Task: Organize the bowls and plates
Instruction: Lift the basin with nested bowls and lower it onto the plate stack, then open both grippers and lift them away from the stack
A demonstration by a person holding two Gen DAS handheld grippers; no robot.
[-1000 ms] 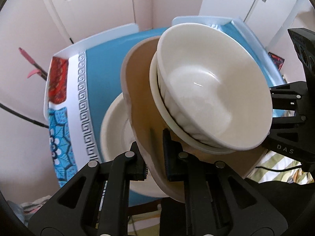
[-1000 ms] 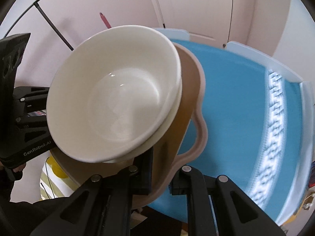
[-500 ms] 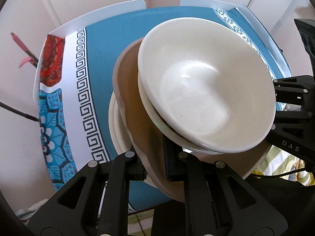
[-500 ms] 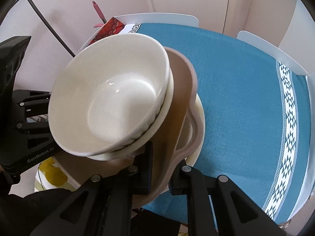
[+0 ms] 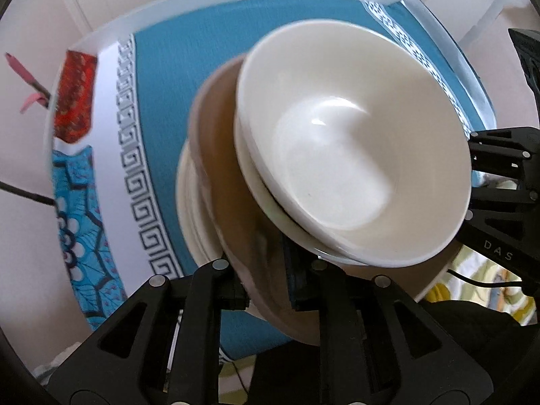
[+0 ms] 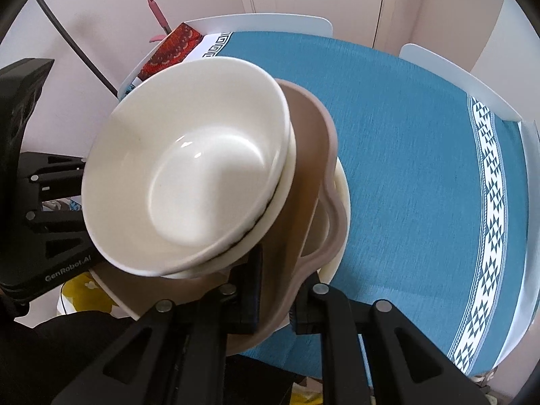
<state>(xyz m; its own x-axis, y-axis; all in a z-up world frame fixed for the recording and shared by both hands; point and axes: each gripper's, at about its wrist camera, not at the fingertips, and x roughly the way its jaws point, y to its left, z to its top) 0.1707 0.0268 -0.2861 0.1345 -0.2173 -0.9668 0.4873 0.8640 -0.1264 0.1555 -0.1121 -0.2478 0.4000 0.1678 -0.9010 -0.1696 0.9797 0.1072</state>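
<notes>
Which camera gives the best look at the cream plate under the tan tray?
The right wrist view: the cream plate shows as a sharp rim curving out from under the tan tray, over the blue cloth. The left wrist view shows only a blurred sliver beside the tray's edge.

A bench point(image 6: 422, 23) with a pale white rim, covered by a teal cloth point(image 6: 405, 155) — white bands with dark geometric patterns run along its ends. A cream plate point(image 5: 189, 209) rests directly on the cloth near its front edge.
</notes>
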